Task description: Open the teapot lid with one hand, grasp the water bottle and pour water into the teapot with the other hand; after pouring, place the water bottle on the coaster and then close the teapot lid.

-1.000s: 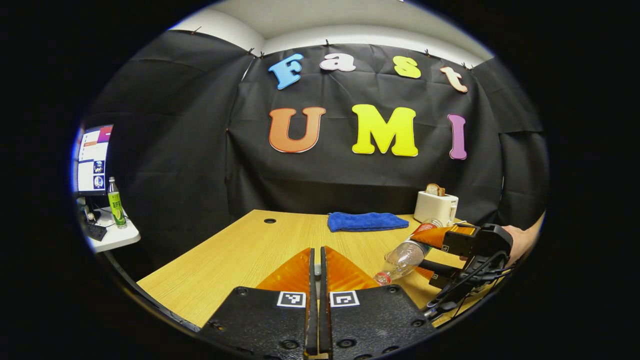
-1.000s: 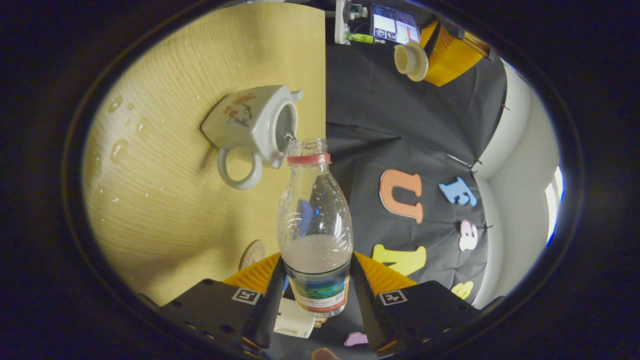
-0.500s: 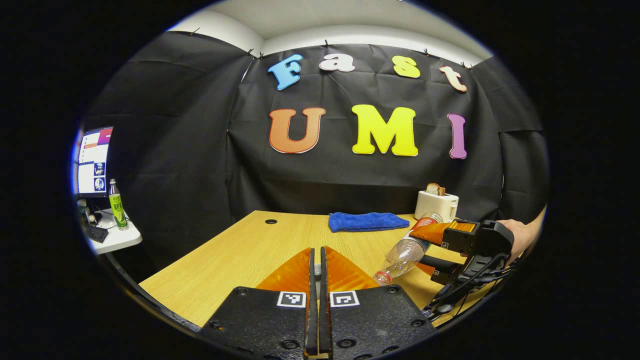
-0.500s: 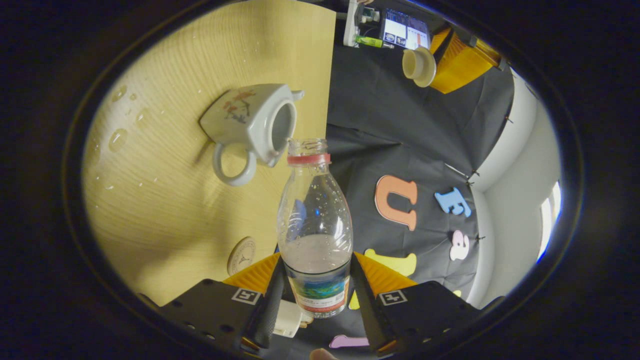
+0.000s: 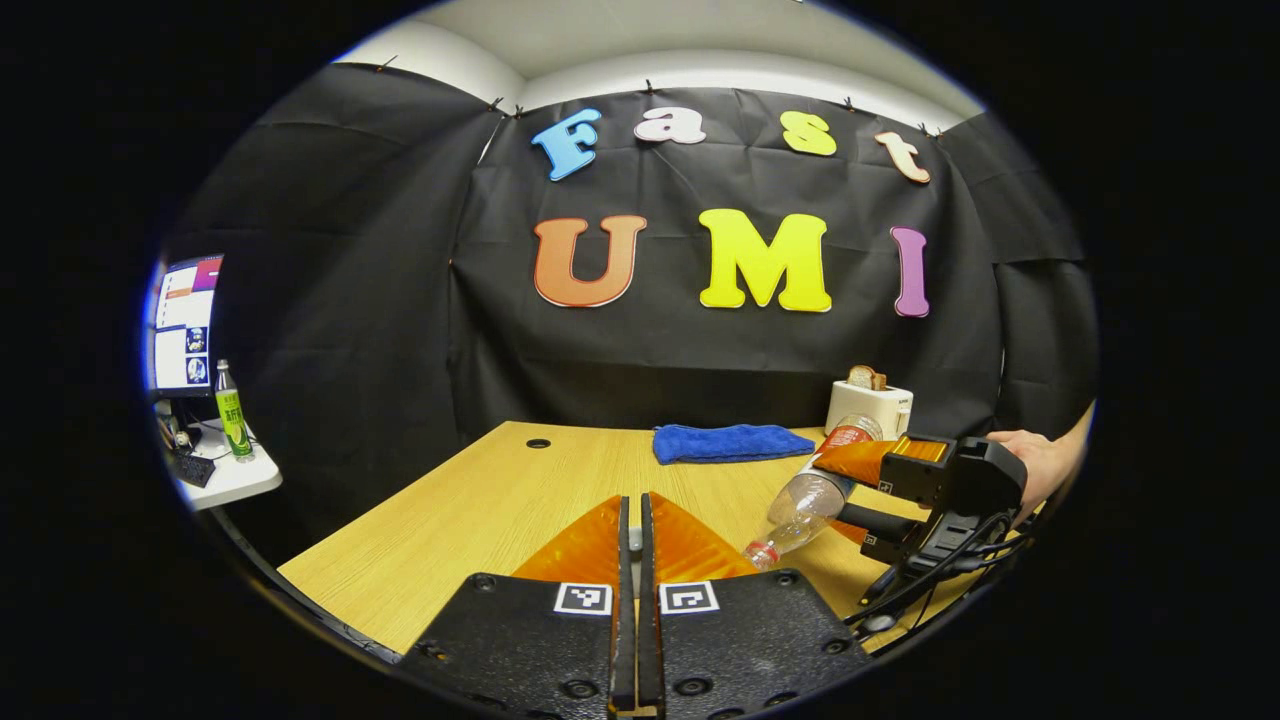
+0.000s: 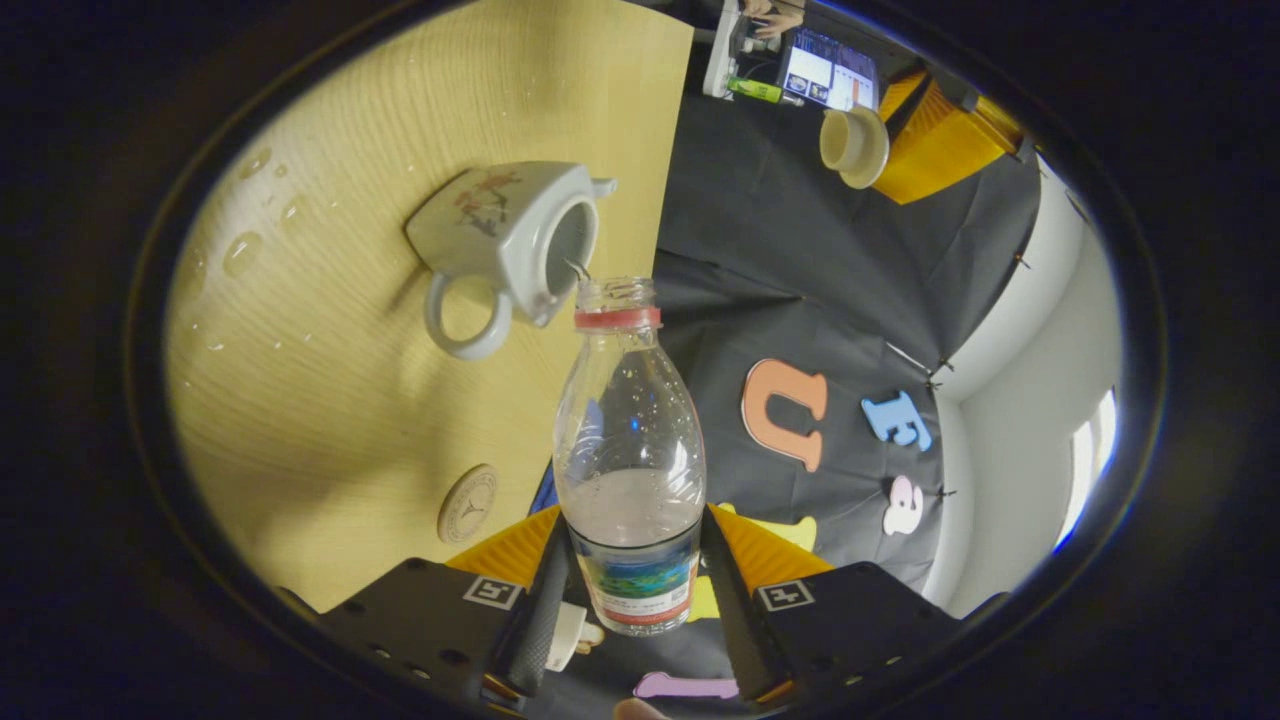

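Note:
My right gripper [image 6: 630, 520] is shut on the clear water bottle [image 6: 628, 440], which has a red neck ring and some water left. The bottle is tipped with its uncapped mouth at the open top of the white teapot [image 6: 505, 235] on the wooden table [image 6: 330, 400]. A thin trickle [image 6: 577, 268] runs from mouth to opening. The round coaster [image 6: 467, 503] lies on the table nearer me. My left gripper [image 5: 631, 502] is shut, and in the right gripper view it [image 6: 885, 140] holds the teapot lid [image 6: 853, 147] up, away from the pot. In the left gripper view the right gripper [image 5: 868, 490] tilts the bottle [image 5: 805, 503] mouth-down.
Water drops [image 6: 245, 253] lie on the table beyond the teapot. A blue cloth [image 5: 725, 443] and a white toaster [image 5: 868, 408] stand at the table's back. A side table with a green bottle [image 5: 232, 420] and a monitor [image 5: 183, 323] is off to the left. A hand [image 5: 1040, 465] holds the right gripper.
The right gripper has turned a little and the bottle's mouth has dipped slightly lower at the teapot's opening. The left gripper with the lid has barely moved.

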The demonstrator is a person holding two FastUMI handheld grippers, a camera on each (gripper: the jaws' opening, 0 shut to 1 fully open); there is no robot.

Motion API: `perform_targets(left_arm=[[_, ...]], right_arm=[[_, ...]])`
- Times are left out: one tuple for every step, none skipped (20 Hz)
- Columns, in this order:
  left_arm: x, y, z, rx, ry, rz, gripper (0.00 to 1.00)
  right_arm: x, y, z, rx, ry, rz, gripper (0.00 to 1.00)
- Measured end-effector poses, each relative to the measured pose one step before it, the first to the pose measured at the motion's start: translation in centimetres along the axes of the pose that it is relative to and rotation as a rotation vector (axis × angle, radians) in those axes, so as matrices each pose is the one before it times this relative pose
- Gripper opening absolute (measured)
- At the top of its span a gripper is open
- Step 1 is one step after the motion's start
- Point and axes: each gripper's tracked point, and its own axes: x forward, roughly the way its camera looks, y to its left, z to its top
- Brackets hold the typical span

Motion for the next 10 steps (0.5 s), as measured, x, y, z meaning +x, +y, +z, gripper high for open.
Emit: perform_targets(left_arm=[[-0.079, -0.052, 0.024, 0.00247, -0.00021, -0.00045, 0.04], [0.021, 0.055, -0.008, 0.00055, 0.0002, 0.00014, 0.04], [-0.071, -0.043, 0.006, -0.00135, 0.00069, -0.00149, 0.04], [-0.059, -0.05, 0.057, -0.00039, -0.00011, -0.00256, 0.04], [0.011, -0.124, -0.061, -0.00094, 0.00016, -0.00215, 0.04], [-0.113, 0.11, 0.112, -0.00034, -0.00307, -0.00025, 0.04], [-0.046, -0.126, 0.083, -0.0011, -0.00074, -0.00041, 0.04], [-0.053, 0.03, 0.005, -0.0012, -0.00058, -0.00086, 0.04], [0.002, 0.213, 0.066, -0.00159, -0.0011, 0.00076, 0.04], [0.025, -0.067, -0.027, -0.00065, 0.00013, -0.00076, 0.04]], right_arm=[[0.071, -0.092, 0.016, -0.00507, -0.00134, -0.00456, 0.7], [0.033, -0.067, -0.043, -0.00344, -0.00184, -0.00391, 0.71], [0.069, -0.015, -0.031, -0.00445, 0.00077, -0.0032, 0.71], [-0.119, -0.083, 0.055, -0.006, 0.00048, -0.00235, 0.71], [0.061, -0.077, -0.069, -0.00749, 0.00009, -0.00415, 0.71], [-0.089, -0.08, 0.007, -0.00656, -0.00089, -0.00181, 0.71], [0.056, -0.032, -0.062, -0.00671, 0.00002, -0.00225, 0.71], [-0.12, -0.06, -0.098, -0.00876, -0.00096, -0.00234, 0.71], [-0.189, -0.091, -0.05, -0.01022, -0.00363, -0.00599, 0.71], [-0.024, -0.259, 0.004, -0.00842, -0.00363, -0.00611, 0.7]])
